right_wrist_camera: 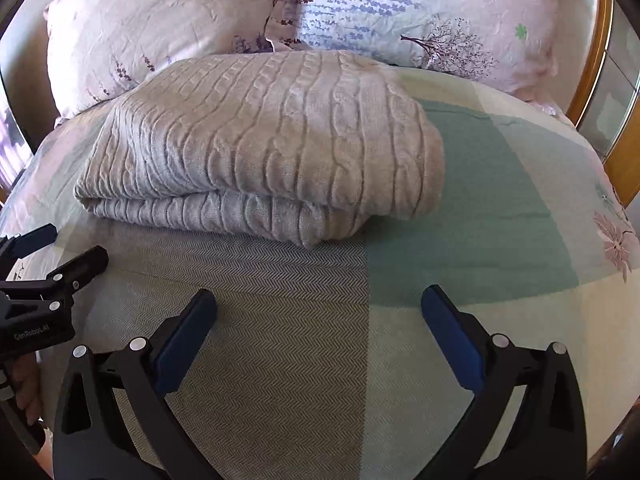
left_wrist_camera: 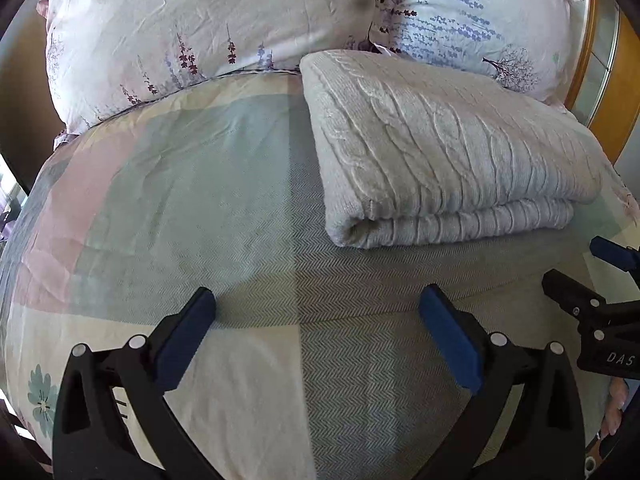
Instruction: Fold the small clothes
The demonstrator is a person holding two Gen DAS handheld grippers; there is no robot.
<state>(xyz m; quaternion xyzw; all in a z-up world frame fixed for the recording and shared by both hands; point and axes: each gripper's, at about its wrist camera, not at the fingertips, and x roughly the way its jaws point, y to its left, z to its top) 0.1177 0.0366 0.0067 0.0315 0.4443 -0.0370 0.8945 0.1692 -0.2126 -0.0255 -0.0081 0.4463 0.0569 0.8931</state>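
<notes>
Both claws hang with fingers spread wide and nothing between them: the left gripper (left_wrist_camera: pixel 316 312) and the right gripper (right_wrist_camera: pixel 318 314) hover side by side over the herringbone patch of the bedspread (left_wrist_camera: pixel 160 184). Just beyond their tips lies the folded cable-knit sweater (right_wrist_camera: pixel 264 136), resting flat on the cover, apart from either claw. Behind it two floral pillows (left_wrist_camera: pixel 192 32) lean against the wooden headboard (right_wrist_camera: pixel 608 128), the sweater's far edge touching them.

We look low and close across the bed (left_wrist_camera: pixel 168 200) from 2 side-by-side wrist views, sharing the folded sweater (left_wrist_camera: pixel 448 148) and pillows (right_wrist_camera: pixel 168 28).
</notes>
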